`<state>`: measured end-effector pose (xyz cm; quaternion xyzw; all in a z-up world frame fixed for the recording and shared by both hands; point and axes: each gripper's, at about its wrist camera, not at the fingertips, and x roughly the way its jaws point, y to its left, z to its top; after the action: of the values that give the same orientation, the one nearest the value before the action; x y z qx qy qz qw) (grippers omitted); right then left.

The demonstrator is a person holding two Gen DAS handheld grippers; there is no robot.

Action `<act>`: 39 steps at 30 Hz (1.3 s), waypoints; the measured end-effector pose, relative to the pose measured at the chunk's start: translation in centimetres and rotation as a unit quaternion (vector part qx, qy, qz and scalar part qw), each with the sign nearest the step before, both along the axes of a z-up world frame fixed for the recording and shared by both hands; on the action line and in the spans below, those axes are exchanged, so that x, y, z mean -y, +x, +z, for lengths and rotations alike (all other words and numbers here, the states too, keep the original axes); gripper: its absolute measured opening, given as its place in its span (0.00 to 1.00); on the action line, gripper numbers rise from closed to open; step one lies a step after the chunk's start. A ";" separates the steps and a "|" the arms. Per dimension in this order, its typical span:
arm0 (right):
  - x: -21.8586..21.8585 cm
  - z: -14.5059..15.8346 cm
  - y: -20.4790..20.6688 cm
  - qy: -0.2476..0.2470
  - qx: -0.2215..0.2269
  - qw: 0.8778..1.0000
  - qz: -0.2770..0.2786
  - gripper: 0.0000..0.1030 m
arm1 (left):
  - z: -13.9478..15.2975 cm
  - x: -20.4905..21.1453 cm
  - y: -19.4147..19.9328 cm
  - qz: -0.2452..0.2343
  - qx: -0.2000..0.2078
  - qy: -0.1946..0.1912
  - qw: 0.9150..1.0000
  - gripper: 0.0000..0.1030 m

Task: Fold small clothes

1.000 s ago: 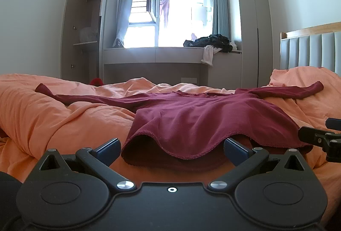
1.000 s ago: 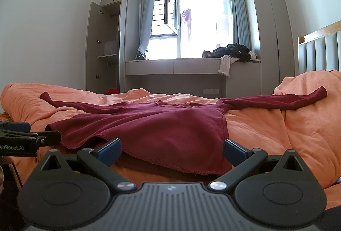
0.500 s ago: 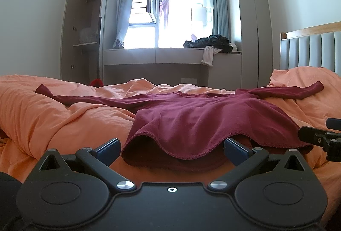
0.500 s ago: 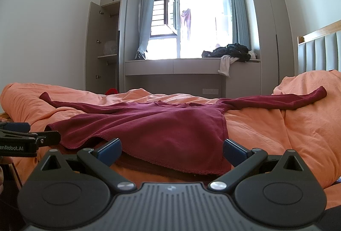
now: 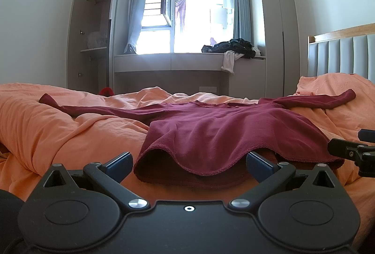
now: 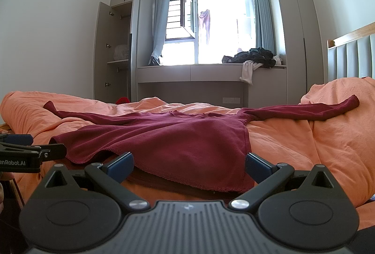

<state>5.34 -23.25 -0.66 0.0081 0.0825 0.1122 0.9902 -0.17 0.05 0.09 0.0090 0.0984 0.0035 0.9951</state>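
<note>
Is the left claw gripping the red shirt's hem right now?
No, the left claw is open, its fingers wide apart either side of the red shirt hem.

The maroon top (image 5: pixel 225 132) is soft matt knit cloth with a rough stitched hem, lying on a crumpled orange cotton duvet (image 5: pixel 58 127). The left gripper (image 5: pixel 189 163) is matt black plastic with shiny metal pivots, and the headboard (image 5: pixel 339 54) is padded grey fabric under a smooth wood rail.

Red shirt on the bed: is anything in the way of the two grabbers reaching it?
Nothing visible. The red shirt lies spread on the orange duvet, its hem right before the open left gripper and right gripper.
</note>
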 end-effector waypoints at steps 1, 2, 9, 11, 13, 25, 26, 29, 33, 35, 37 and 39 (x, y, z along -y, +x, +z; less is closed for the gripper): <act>0.0 0.1 0.0 0.000 0.000 1.000 0.000 1.00 | 0.0 0.0 0.0 0.000 0.000 0.000 1.000 1.00; 0.0 0.0 0.0 0.000 0.000 1.000 0.000 1.00 | 0.0 0.0 0.0 0.000 0.000 0.000 1.000 1.00; 0.0 0.1 0.0 0.000 -0.001 1.000 0.000 1.00 | 0.0 0.0 -0.1 0.000 0.000 0.000 1.000 1.00; 0.0 0.1 -0.1 0.000 -0.001 1.000 0.000 1.00 | 0.0 0.0 0.0 0.000 0.000 0.000 1.000 1.00; 0.0 0.0 -0.1 0.000 -0.001 1.000 0.000 1.00 | 0.0 0.0 0.0 0.000 0.000 0.000 1.000 1.00; -0.2 0.2 -0.1 0.000 -0.001 1.000 0.000 1.00 | 0.0 0.0 0.0 0.000 0.000 0.000 1.000 1.00; -0.2 0.1 -0.1 0.000 -0.001 1.000 0.000 1.00 | 0.0 0.0 0.0 0.000 0.001 0.000 1.000 1.00; -0.3 0.1 -0.1 0.000 -0.002 1.000 0.000 1.00 | 0.0 0.0 -0.1 -0.001 0.000 0.000 1.000 1.00; -0.4 0.1 -0.1 0.000 -0.002 1.000 0.000 1.00 | 0.0 0.1 -0.1 -0.001 0.000 0.001 1.000 1.00; -0.5 0.1 -0.1 0.000 -0.002 1.000 0.000 1.00 | 0.0 0.0 0.0 -0.001 0.000 0.001 1.000 1.00; -0.6 0.1 0.0 0.000 -0.002 1.000 0.000 1.00 | 0.0 0.0 0.0 0.000 0.000 0.001 1.000 1.00; -0.6 -0.1 0.0 0.000 -0.002 1.000 0.000 1.00 | 0.0 0.0 -0.1 0.000 0.000 0.001 1.000 1.00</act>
<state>5.32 -22.62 -0.73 0.0081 0.0843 0.1126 0.9900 -0.24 0.05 0.07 0.0097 0.0984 0.0033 0.9951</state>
